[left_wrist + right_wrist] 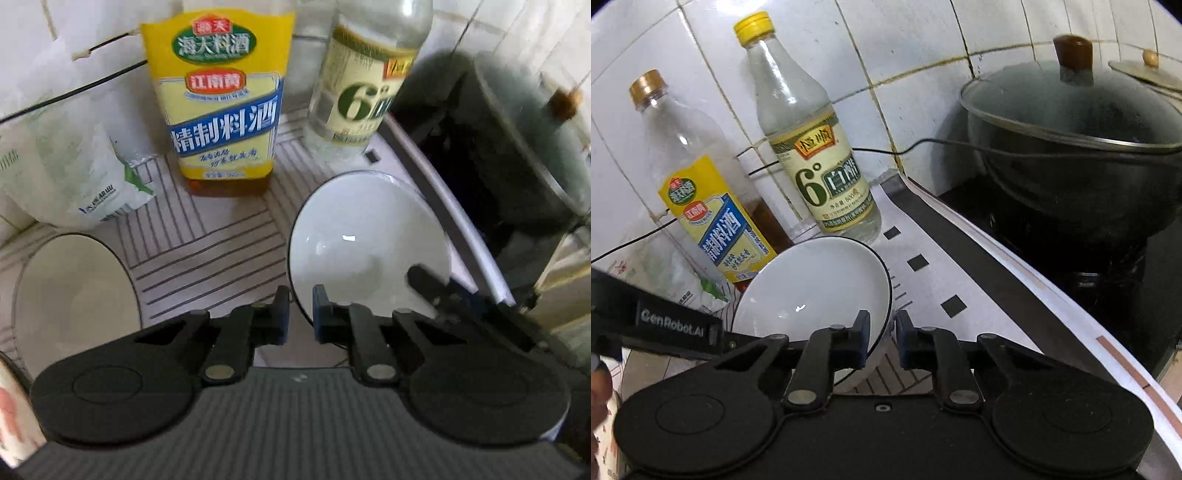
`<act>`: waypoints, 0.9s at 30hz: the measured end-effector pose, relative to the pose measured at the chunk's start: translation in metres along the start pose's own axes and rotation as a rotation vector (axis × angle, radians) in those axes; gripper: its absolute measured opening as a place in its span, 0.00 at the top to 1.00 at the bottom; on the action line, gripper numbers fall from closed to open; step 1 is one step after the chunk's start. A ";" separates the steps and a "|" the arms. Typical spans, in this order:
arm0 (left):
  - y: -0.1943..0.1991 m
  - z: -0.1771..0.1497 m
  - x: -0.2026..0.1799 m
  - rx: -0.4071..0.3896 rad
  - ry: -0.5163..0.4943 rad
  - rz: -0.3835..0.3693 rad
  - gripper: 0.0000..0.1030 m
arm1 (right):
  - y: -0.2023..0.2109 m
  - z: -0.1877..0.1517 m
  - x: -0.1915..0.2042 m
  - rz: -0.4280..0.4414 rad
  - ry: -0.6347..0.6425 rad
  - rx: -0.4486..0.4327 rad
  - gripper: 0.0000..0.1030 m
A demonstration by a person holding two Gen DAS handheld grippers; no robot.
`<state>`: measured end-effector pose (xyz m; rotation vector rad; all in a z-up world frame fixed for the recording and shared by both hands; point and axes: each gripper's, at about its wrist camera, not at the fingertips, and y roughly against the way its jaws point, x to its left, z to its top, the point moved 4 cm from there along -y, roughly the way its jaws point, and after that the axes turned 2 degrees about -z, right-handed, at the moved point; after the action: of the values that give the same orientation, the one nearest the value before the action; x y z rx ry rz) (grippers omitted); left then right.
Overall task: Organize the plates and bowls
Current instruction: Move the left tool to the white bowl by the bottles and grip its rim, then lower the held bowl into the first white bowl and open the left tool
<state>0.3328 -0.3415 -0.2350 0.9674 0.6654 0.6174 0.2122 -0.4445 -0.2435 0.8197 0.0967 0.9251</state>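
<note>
A: Report the largest items first.

B: A dark wok with a glass lid sits on a black stove at the right of the right wrist view. A striped mat covers the counter against a white tiled wall.

A: Bottles?

B: Two stand upright at the wall. The cooking wine bottle has a yellow and blue label; the white vinegar bottle has a yellow cap and stands just right of it. A white plastic bag lies left of the wine bottle.

A: Location of the task items?

B: The white bowl, black-rimmed, sits on the mat in front of both bottles. A cream bowl sits well apart from it, at the left edge of the left wrist view.

A: State of the right gripper.

B: Jaws are narrowly apart, straddling the near rim of the white bowl. One finger is inside the rim, the other outside. Firm contact with the rim cannot be confirmed.

A: State of the left gripper.

B: Jaws are narrowly apart at the bowl's left rim, one pad over the rim. Whether they hold it cannot be told. The right unit's finger shows over the bowl's far side.
</note>
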 end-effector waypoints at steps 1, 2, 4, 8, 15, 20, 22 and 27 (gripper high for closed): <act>0.003 0.000 0.001 -0.009 0.005 -0.027 0.89 | 0.000 0.000 0.000 -0.009 -0.003 0.009 0.82; 0.005 -0.001 0.002 0.003 0.006 -0.039 0.89 | 0.000 0.000 -0.002 -0.005 -0.024 0.022 0.83; 0.009 -0.002 0.001 0.023 -0.014 -0.026 0.89 | 0.004 -0.001 -0.005 0.027 -0.066 0.043 0.85; 0.027 -0.013 -0.005 0.021 -0.052 -0.006 0.89 | 0.022 -0.003 0.007 0.029 -0.002 0.025 0.85; 0.078 -0.033 -0.005 0.006 -0.045 -0.005 0.88 | 0.066 0.001 0.022 0.118 0.050 0.001 0.85; 0.116 -0.047 -0.010 -0.038 -0.053 0.013 0.87 | 0.096 0.007 0.027 0.183 0.046 -0.013 0.85; 0.130 -0.052 -0.011 -0.054 -0.059 0.026 0.87 | 0.107 0.007 0.031 0.210 0.069 -0.015 0.85; 0.156 -0.074 -0.008 -0.059 -0.082 0.044 0.87 | 0.130 -0.001 0.041 0.275 0.127 -0.006 0.85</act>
<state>0.2456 -0.2403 -0.1251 0.9500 0.5513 0.6297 0.1502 -0.3713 -0.1474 0.7797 0.0928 1.2371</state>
